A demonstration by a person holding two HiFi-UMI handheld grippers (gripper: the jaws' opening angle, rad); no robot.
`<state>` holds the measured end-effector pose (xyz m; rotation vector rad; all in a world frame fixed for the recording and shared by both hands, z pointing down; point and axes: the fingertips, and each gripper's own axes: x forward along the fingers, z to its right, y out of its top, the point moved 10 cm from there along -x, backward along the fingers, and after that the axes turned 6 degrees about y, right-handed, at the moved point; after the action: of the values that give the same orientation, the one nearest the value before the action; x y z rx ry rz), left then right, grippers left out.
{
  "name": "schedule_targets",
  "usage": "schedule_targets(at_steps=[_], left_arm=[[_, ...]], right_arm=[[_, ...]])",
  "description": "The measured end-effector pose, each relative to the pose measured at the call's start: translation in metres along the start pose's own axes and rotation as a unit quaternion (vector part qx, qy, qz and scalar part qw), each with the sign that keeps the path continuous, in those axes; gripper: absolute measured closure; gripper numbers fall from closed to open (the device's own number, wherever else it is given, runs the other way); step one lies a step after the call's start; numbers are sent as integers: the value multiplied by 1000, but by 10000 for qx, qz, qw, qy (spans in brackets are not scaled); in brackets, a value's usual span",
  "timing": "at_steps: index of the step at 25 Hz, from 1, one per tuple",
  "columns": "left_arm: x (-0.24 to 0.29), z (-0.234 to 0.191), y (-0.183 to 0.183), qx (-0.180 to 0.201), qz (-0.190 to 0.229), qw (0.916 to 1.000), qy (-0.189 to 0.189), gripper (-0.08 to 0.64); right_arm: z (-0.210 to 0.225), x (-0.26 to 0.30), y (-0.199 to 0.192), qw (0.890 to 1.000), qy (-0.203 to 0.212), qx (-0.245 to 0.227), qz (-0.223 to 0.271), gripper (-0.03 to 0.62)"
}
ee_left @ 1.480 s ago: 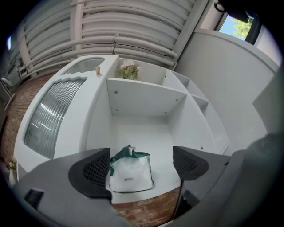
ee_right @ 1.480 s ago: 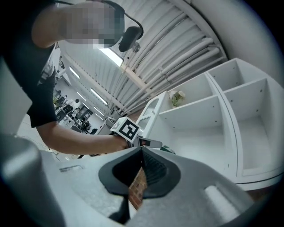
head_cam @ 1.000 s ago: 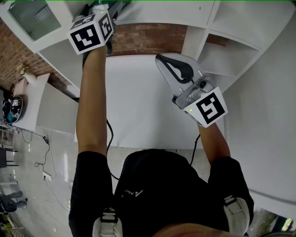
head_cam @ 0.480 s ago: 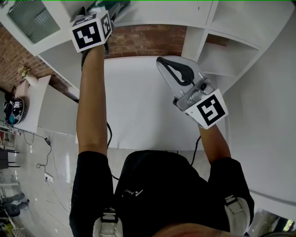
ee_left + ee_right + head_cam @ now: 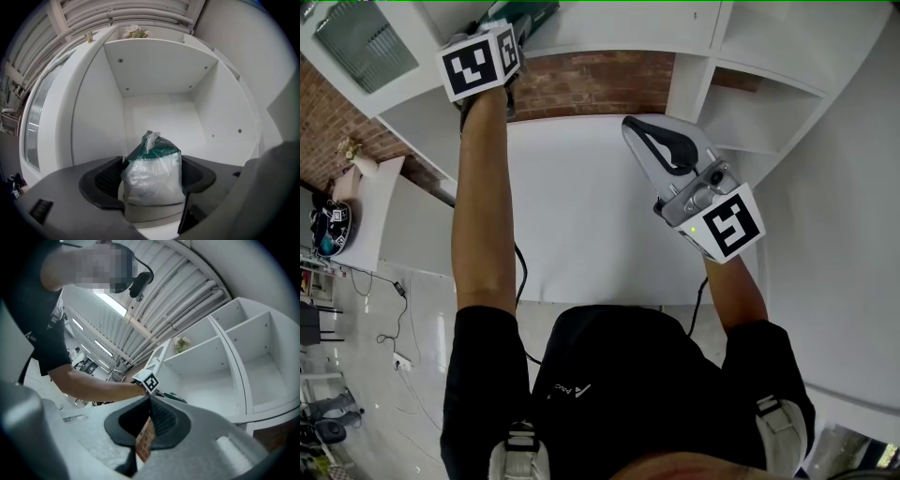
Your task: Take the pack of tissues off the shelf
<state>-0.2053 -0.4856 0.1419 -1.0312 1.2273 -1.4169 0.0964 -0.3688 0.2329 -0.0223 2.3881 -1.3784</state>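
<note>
Where a brick wall (image 5: 591,82) backs it and a glossy pale floor (image 5: 384,366) lies below: one white shelf unit (image 5: 769,56) of open compartments. Pack of tissues (image 5: 154,176): clear film, dark green top, white tuft upstanding. It stands upright on one compartment's floor, between the jaws of the left hand-held gripper (image 5: 153,183), which are closing on it without visible squeeze. Right hand-held gripper (image 5: 149,401): clenched, empty, held away from the pack. Head view gives only the pack's green edge. Right gripper view alone shows ceiling pipes (image 5: 187,291).
</note>
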Motion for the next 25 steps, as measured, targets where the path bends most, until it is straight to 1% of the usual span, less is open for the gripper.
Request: schedule_targets(at_steps=[2, 5, 8, 14, 17, 21, 25], left_arm=[[-3, 2, -1, 46, 42, 10000, 46, 240], [-6, 1, 0, -15, 139, 9999, 69, 291], [-10, -1, 0, -73, 274, 9996, 87, 318], [-28, 3, 6, -78, 598, 9982, -75, 328], [-45, 2, 10, -90, 842, 9963, -136, 330], [-76, 1, 17, -102, 1249, 9918, -244, 330], [-112, 4, 15, -198, 1601, 9857, -492, 330]], right_arm=[[0, -2, 0, 10000, 11, -22, 15, 591], [-2, -2, 1, 10000, 20, 9, 10, 591], [-3, -1, 1, 10000, 5, 16, -7, 591], [-5, -6, 3, 9999, -82, 78, -52, 591], [-6, -6, 5, 9998, -149, 89, -31, 591], [-8, -6, 8, 9995, -275, 160, 2, 591], [-13, -6, 11, 9986, -443, 273, 96, 591]])
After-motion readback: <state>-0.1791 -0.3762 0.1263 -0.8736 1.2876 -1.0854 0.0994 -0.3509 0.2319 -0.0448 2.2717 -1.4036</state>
